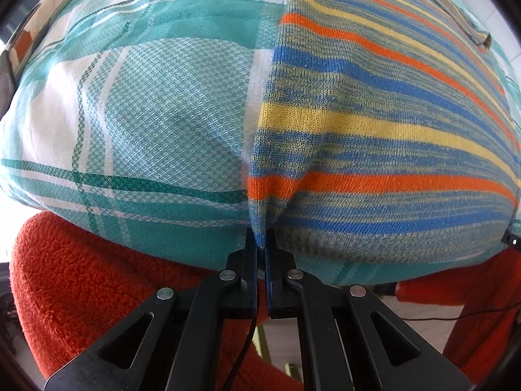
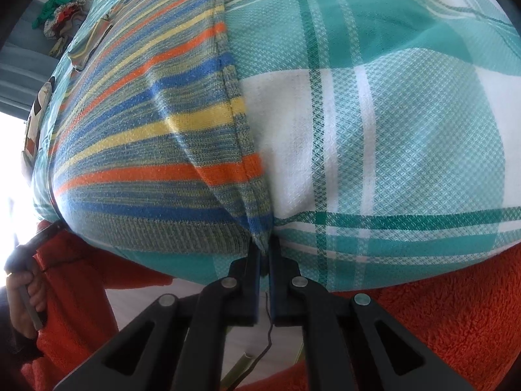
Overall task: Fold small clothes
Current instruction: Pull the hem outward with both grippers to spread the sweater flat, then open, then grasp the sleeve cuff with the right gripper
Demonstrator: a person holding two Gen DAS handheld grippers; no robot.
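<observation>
A striped knit garment point(image 1: 374, 123) in blue, orange, yellow and grey lies flat on a teal-and-white plaid cloth point(image 1: 156, 97). My left gripper point(image 1: 260, 244) is shut on the garment's near left corner at the cloth's front edge. In the right wrist view the same garment point(image 2: 156, 150) fills the left half. My right gripper point(image 2: 264, 247) is shut on its near right corner, beside the plaid cloth point(image 2: 407, 130). The garment's far end is creased and partly out of sight.
The person's red fleece sleeves point(image 1: 75, 293) point(image 2: 456, 319) sit below the cloth's front edge. A pile of green and mixed clothes point(image 2: 62, 16) lies at the far left. A hand point(image 2: 22, 296) holds the other gripper's handle.
</observation>
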